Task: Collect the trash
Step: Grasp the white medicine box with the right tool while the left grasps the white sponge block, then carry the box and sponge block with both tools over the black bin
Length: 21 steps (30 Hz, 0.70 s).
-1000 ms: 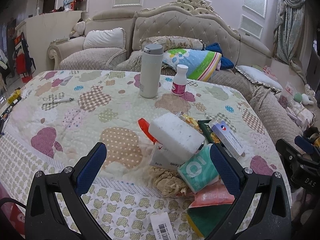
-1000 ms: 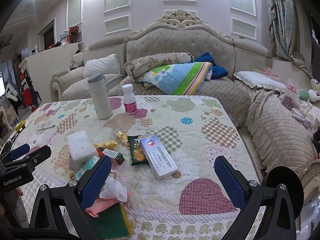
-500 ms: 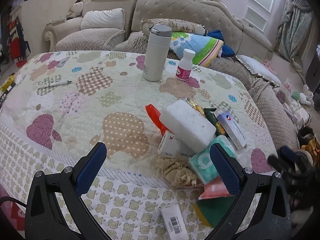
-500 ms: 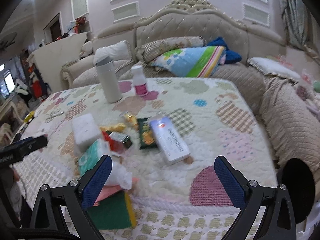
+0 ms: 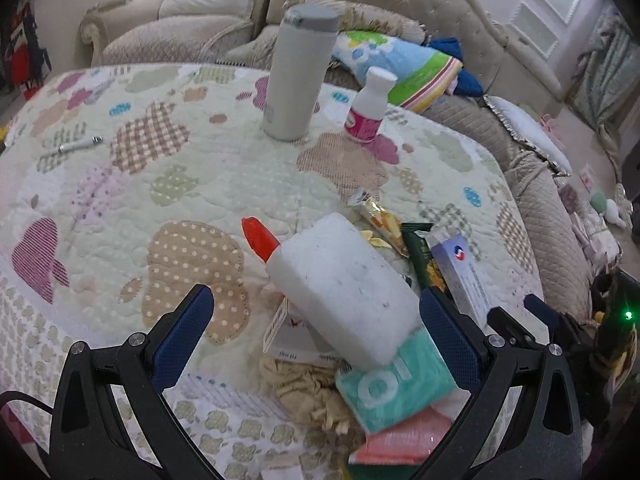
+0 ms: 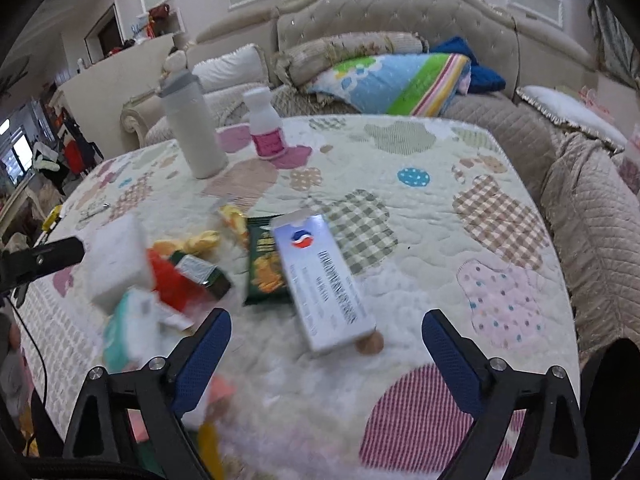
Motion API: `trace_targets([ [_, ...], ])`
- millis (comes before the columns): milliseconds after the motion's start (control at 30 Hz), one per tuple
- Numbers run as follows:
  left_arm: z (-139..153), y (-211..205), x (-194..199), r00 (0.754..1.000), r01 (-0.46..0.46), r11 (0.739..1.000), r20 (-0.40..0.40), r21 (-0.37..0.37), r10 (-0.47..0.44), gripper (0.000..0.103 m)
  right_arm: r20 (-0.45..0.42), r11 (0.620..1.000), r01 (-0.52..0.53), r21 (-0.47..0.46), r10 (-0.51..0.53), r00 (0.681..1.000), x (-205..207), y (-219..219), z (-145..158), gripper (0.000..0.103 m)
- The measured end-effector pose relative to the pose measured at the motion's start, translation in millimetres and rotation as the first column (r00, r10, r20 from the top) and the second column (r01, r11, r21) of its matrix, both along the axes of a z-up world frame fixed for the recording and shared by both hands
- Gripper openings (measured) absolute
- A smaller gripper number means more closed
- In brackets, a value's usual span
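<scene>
White foam block [image 5: 344, 288] tops the trash heap near the quilted table's [image 5: 168, 184] front edge, tissue pack [image 5: 394, 390] and crumpled paper [image 5: 308, 388] beneath. Left gripper [image 5: 316, 340] and right gripper [image 6: 324, 350] hover above, jaws wide, just narrowing slightly, gripping nothing. Thermos [image 5: 298, 74] stands well behind.

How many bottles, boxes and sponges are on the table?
Bottles: 2, the tall grey bottle and the small pink-label bottle.
Boxes: 2 that I can tell, the long white box and the small green box.
Sponges: 1, the white sponge.
Total: 5.
</scene>
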State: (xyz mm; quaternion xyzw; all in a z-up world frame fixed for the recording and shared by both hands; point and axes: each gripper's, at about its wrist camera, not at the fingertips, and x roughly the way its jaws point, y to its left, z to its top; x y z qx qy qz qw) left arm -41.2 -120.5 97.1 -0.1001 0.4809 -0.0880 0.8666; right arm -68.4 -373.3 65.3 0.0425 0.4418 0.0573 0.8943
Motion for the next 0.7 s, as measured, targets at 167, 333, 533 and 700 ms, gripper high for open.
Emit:
trace_targets([
  [167,-14,-1,12,0.999,0.008,1.000,-0.043,-0.009,-0.008,0.072,-0.039,1.000,-0.028,-0.012,0.027,0.999,29,2,-19,0.094],
  [333,-9,-1,17,0.999,0.005,0.999,-0.038,-0.047,-0.007,0.031,-0.081,0.996,-0.081,-0.023,0.079,0.994,47,12,-37,0.055],
  [533,12,0,21,0.999,0.040,0.996,-0.018,-0.078,-0.042,0.016,-0.052,0.995,-0.095,0.033,0.096,0.994,35,7,-30,0.050],
  [700,24,-10,20,0.997,0.073,0.993,0.001,-0.097,-0.073,0.014,-0.016,0.996,-0.074,0.059,0.075,0.997,16,-6,-13,0.050],
])
